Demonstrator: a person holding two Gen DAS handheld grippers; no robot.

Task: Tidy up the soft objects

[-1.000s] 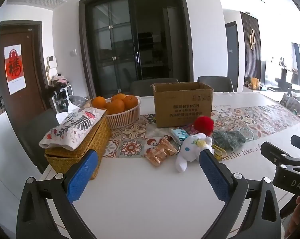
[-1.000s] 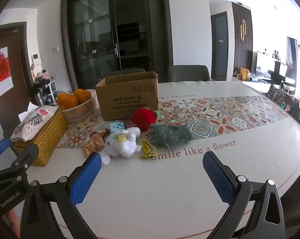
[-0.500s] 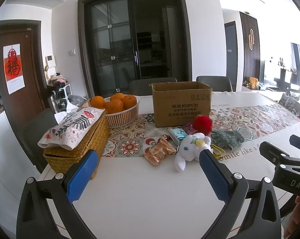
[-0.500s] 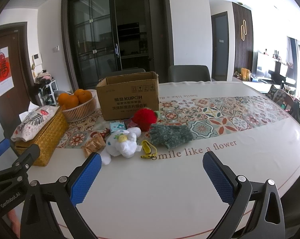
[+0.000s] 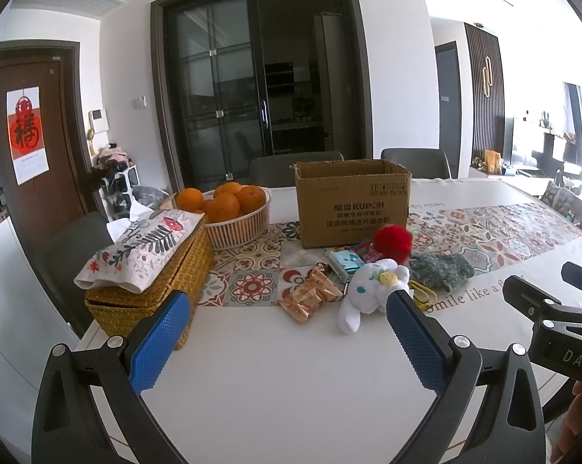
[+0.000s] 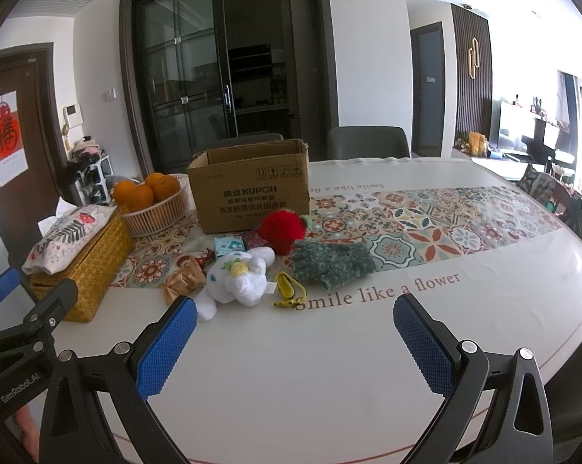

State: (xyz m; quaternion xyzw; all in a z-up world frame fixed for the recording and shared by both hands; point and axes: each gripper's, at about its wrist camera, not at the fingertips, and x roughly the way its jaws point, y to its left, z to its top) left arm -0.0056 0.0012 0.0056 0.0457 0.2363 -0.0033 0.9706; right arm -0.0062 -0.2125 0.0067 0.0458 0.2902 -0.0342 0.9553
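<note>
Side by side, the left gripper (image 5: 287, 332) and right gripper (image 6: 291, 332) hover level above the white table (image 6: 291, 367), jaws spread wide, holding nothing. Ahead of both lie a white plush toy (image 6: 238, 276), red pompom (image 6: 281, 228) and green knit glove (image 6: 331, 263), before an open cardboard box (image 6: 252, 191). Only the right view shows the yellow clip (image 6: 287, 288) fully; the left view catches fingertips (image 5: 573, 421) at its lower right edge.
</note>
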